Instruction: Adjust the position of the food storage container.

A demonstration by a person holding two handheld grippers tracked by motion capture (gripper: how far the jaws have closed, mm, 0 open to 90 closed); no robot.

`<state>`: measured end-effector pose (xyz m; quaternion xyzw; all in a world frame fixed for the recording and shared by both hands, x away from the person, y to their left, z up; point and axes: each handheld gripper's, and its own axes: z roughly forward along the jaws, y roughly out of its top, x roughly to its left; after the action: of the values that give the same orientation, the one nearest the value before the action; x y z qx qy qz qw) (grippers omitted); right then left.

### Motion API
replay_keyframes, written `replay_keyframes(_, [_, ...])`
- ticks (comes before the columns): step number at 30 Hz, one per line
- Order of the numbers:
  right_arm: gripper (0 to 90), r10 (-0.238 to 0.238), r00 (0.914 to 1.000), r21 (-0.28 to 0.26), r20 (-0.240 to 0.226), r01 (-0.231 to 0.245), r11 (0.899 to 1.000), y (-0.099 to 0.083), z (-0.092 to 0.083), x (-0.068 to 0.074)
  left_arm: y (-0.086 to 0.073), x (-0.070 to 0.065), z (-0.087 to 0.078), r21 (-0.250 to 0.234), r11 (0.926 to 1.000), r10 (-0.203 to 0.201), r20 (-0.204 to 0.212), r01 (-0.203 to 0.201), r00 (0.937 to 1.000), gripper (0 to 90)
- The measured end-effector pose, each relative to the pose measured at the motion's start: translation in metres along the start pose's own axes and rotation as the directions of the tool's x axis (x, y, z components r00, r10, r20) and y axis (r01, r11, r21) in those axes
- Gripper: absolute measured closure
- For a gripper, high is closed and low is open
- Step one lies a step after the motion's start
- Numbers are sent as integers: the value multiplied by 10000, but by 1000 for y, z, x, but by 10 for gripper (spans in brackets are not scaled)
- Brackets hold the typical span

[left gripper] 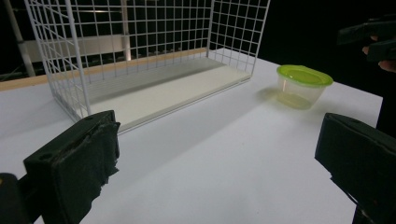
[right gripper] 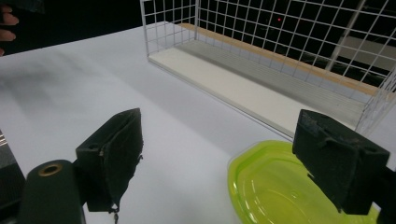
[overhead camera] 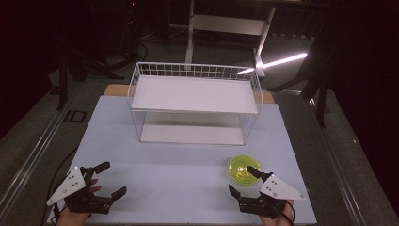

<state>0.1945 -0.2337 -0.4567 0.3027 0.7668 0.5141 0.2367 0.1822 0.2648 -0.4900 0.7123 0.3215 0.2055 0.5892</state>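
Nearest to us, our left gripper [overhead camera: 107, 179] sits low at the near left corner of the bench [overhead camera: 164, 169], its jaws spread wide with nothing between them. Our right gripper [overhead camera: 242, 179] sits at the near right, its jaws also wide and gripping nothing; one jaw reaches over the near edge of the tub [overhead camera: 243, 169], though we cannot tell whether it touches. That tub, clear plastic with a yellow-green lid [left gripper: 304, 74], stands on the bench just beyond the right gripper, in front of the rack's right end. Farther back stands a white wire rack [overhead camera: 195, 101] with two flat shelves, an upper shelf [overhead camera: 193, 94] and a lower shelf [overhead camera: 190, 134].
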Motion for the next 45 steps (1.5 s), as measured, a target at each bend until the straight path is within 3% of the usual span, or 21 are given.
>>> replay_keyframes(7, [160, -48, 10000, -147, -47, 47, 9999, 3, -3, 5, 1, -1, 0, 4, 10000, 42, 55, -42, 10000, 6])
replay_keyframes(9, [146, -380, 9992, -288, 88, 383, 9989, 8, -5, 6, 0, -2, 0, 0, 10000, -11, 89, 11, 10000, 6])
replay_keyframes(14, [130, -458, 9989, -709, -89, 450, 9965, 19, -10, 6, 2, -3, -1, -168, 9999, 25, -7, -25, 10000, 6])
replay_keyframes(22, [121, -390, 9990, -451, -239, 379, 9983, 36, -10, 5, 5, -6, -2, -257, 9996, 121, -41, -122, 9999, 6])
replay_keyframes(24, [116, -405, 9989, -492, 216, 415, 9979, 41, -9, 5, 5, -7, -2, -238, 9995, 194, -5, -194, 9998, 6])
replay_keyframes(26, [116, -46, 10000, -668, 38, 48, 9978, 46, -10, 0, 5, -8, -1, -244, 9995, 217, 22, -216, 9998, 6])
replay_keyframes(32, [146, -149, 9976, -501, 673, 183, 9986, 52, -9, -15, 5, -9, -1, -211, 9994, 259, 101, -257, 9996, 6])
replay_keyframes(34, [201, -212, 9951, -371, 966, 249, 9990, 51, -8, -22, 5, -9, 0, -228, 9994, 254, 103, -251, 9996, 6])
replay_keyframes(38, [250, 201, 9931, -17, 1155, -200, 9998, 44, -6, -37, 5, -9, 0, -292, 9993, 238, 102, -235, 9997, 6])
replay_keyframes(40, [360, 355, 9849, 250, 1692, -403, 9989, 37, -6, -41, 5, -9, 0, -276, 9993, 254, 124, -250, 9996, 6])
replay_keyframes(45, [500, 634, 9770, 670, 2035, -785, 9947, 21, -6, -53, 5, -9, 1, -244, 9994, 242, 140, -239, 9996, 6])
